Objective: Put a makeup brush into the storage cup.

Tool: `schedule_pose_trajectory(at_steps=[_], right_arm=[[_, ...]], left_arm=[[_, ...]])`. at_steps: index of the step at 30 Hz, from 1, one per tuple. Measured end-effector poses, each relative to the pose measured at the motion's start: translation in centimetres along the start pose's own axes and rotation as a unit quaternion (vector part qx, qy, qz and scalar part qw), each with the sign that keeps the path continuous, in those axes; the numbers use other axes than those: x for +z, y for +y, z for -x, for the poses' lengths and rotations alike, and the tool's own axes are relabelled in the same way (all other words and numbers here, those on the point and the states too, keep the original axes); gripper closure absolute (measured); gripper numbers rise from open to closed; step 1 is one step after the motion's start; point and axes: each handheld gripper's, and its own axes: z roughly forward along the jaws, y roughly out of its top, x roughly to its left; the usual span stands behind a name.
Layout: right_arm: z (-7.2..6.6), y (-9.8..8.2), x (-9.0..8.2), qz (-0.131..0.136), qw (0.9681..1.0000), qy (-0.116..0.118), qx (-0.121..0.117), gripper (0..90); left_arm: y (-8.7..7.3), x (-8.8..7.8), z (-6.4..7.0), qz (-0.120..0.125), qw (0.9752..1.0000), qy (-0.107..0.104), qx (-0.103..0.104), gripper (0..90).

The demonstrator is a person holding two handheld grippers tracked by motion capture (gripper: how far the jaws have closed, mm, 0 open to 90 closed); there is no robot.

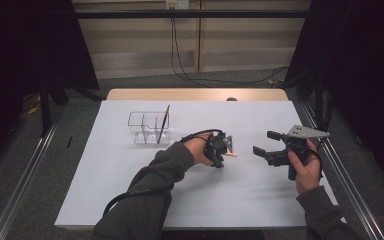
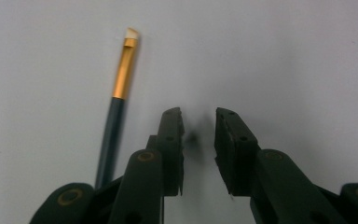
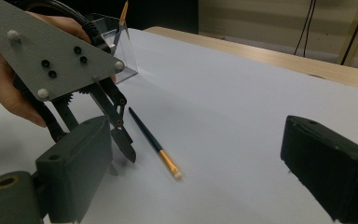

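A thin brush [image 3: 151,142] with a dark handle, gold ferrule and pale tip is lying flat on the white table sheet [image 1: 260,195], near the middle. The left gripper [image 2: 199,140] is pointing down at the sheet just beside the brush, jaws standing slightly apart with nothing between them; the brush is lying just outside one jaw, not touching it as far as can be seen. The right gripper [image 1: 261,143] is hovering off to the right, jaws spread wide and holding nothing. A clear divided holder [image 1: 148,128] is sitting toward the far left, with a second brush [image 1: 163,123] leaning upright in it.
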Motion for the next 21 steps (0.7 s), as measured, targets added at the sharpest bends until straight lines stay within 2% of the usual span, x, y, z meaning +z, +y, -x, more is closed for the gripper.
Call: schedule_pose_trajectory(at_steps=[2, 3, 4, 5, 6, 7, 9, 10, 11, 12, 14, 16, 18, 20, 21], right_arm=[[0.0, 0.0, 0.0, -0.001, 1.0, 0.002, -0.001, 8.5], [0.0, 0.0, 0.1, 0.0, 1.0, 0.002, -0.002, 8.5], [-0.1, 0.0, 0.0, 0.0, 1.0, 0.001, -0.001, 8.5], [-0.1, 0.1, 0.0, 0.001, 1.0, 0.002, -0.002, 8.5], [-0.1, 0.1, 0.0, 0.002, 1.0, 0.001, -0.001, 8.5], [-0.1, 0.1, -0.1, 0.002, 1.0, 0.0, -0.001, 8.5], [0.0, 0.1, -0.1, 0.003, 1.0, 0.0, 0.0, 8.5], [0.1, 0.0, 0.0, 0.001, 1.0, 0.001, 0.002, 8.5], [0.1, 0.0, 0.0, 0.0, 1.0, 0.0, 0.001, 8.5], [0.1, 0.0, 0.0, 0.001, 1.0, 0.001, 0.003, 8.5], [0.1, 0.0, 0.1, 0.001, 1.0, 0.002, 0.004, 8.5], [0.2, 0.0, 0.0, 0.001, 1.0, 0.002, 0.002, 8.5], [0.2, 0.1, -0.1, 0.004, 1.0, 0.003, 0.002, 8.5], [0.3, 0.0, -0.1, 0.004, 1.0, 0.002, 0.003, 8.5], [0.3, 0.0, -0.2, 0.005, 1.0, 0.001, 0.004, 8.5]], left_arm=[[0.0, -0.1, 0.0, 0.002, 1.0, 0.006, -0.004, 71.2], [0.0, -0.1, 0.1, 0.022, 0.9995, 0.015, -0.017, 70.2], [0.0, -0.5, -0.3, 0.022, 0.9994, 0.023, -0.011, 67.7], [0.0, -0.7, -0.5, 0.033, 0.9987, 0.032, -0.019, 65.5], [0.1, -1.0, -0.8, 0.025, 0.9988, 0.037, -0.018, 64.9], [0.1, -1.0, -1.2, 0.027, 0.9982, 0.049, -0.019, 61.3], [0.1, -1.0, -1.8, 0.044, 0.9963, 0.066, -0.033, 54.4], [0.2, -1.0, -2.3, 0.039, 0.9958, 0.074, -0.037, 52.4], [0.2, -0.8, -2.6, 0.053, 0.9939, 0.079, -0.055, 52.1], [0.3, -0.7, -3.1, 0.037, 0.9954, 0.08, -0.038, 52.2], [0.6, -0.2, -3.7, 0.032, 0.9949, 0.091, -0.029, 50.1], [0.9, 0.4, -4.3, 0.026, 0.9957, 0.08, -0.038, 53.2], [1.3, 0.9, -4.9, 0.018, 0.9966, 0.077, -0.024, 53.6], [1.7, 1.2, -5.3, 0.012, 0.9966, 0.066, -0.047, 62.1], [1.8, 1.3, -5.3, 0.013, 0.9965, 0.063, -0.054, 62.3]])
